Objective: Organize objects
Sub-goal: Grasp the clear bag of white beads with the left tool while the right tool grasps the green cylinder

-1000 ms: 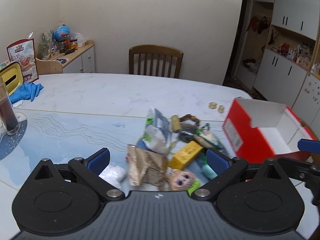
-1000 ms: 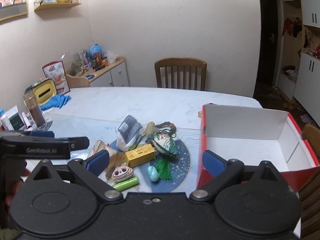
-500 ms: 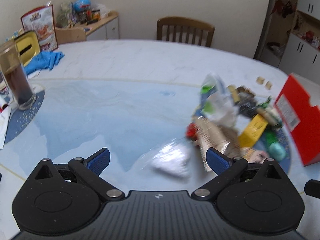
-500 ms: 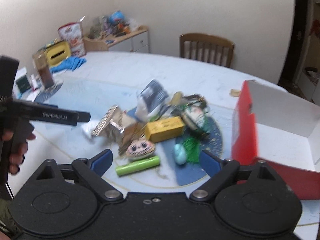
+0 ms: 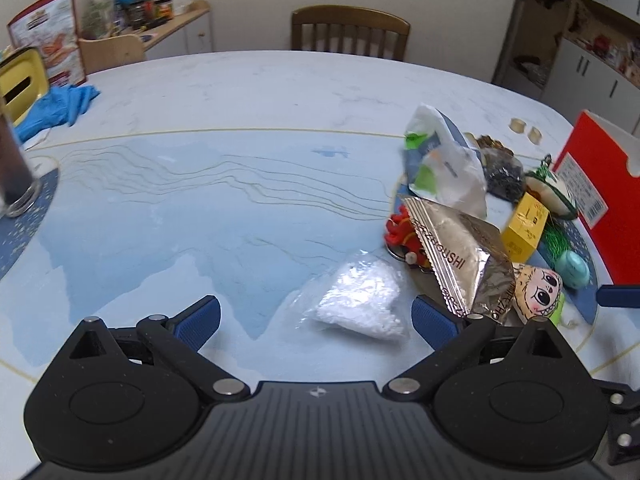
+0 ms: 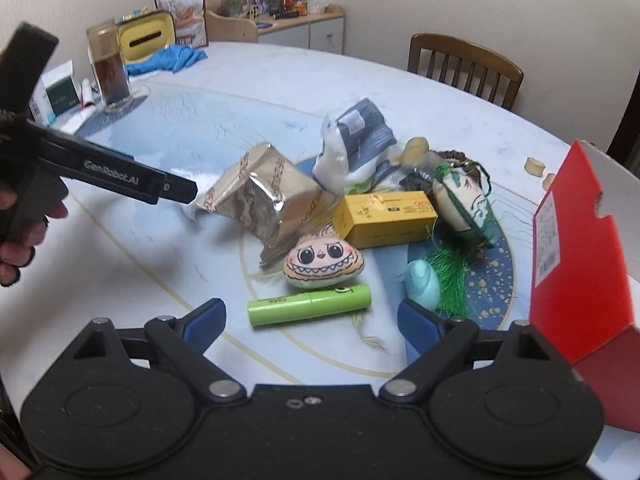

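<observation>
The left hand-held gripper (image 5: 316,316) is released, jaws wide apart, and a clear plastic bag (image 5: 356,300) lies on the surface (image 5: 240,120) between its fingers. The right hand-held gripper (image 6: 310,316) is also released, just before a green tube (image 6: 308,305).

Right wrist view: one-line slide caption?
Open right gripper hovering above a green tube beside a cluttered pile and red box.

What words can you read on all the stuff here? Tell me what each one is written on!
"GenRobot.AI": on the black arm of the left gripper.
"BOUSHI", end of a longer word: on the silver foil packet.
Too small or blurred: the yellow box, the green tube, the red box sticker, the red snack bag.
</observation>
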`<state>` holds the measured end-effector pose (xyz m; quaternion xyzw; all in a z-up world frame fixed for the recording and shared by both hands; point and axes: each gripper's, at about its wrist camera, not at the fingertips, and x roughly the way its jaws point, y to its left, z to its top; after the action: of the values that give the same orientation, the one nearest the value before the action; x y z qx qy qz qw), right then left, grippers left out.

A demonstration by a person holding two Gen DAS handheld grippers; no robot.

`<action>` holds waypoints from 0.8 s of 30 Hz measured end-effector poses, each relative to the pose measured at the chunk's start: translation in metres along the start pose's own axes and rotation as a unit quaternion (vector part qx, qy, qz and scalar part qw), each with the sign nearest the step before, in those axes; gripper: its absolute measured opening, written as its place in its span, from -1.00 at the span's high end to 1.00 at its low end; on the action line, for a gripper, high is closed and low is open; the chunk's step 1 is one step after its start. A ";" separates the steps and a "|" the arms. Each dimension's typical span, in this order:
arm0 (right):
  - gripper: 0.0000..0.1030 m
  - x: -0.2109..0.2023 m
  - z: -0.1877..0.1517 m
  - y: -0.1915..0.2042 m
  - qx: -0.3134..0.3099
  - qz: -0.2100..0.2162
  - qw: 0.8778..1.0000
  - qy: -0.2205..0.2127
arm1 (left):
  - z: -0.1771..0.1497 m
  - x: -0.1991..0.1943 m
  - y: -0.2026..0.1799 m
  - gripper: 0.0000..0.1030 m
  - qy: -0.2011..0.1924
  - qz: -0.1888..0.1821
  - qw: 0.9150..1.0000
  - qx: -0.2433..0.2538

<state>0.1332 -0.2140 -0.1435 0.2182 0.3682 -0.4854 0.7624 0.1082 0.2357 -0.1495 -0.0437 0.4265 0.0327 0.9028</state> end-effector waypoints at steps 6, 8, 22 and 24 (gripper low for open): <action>-0.78 0.018 0.001 0.001 -0.006 -0.005 1.000 0.012 | 0.001 0.014 0.000 -0.94 0.006 -0.011 1.000 0.016; -0.78 0.022 0.002 0.001 -0.006 -0.005 1.000 0.014 | 0.001 0.017 0.001 -0.88 0.011 -0.018 1.000 0.020; -0.59 0.035 0.006 -0.002 -0.002 0.010 1.000 0.017 | 0.001 0.018 0.000 -0.21 0.004 -0.049 0.998 0.042; -0.56 0.034 0.006 0.000 -0.002 0.008 1.000 0.019 | 0.000 0.017 0.001 -0.09 0.003 -0.051 0.998 0.045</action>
<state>0.1438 -0.2382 -0.1662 0.2293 0.3819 -0.4744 0.7593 0.1194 0.2367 -0.1626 -0.0253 0.4275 -0.0328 0.9031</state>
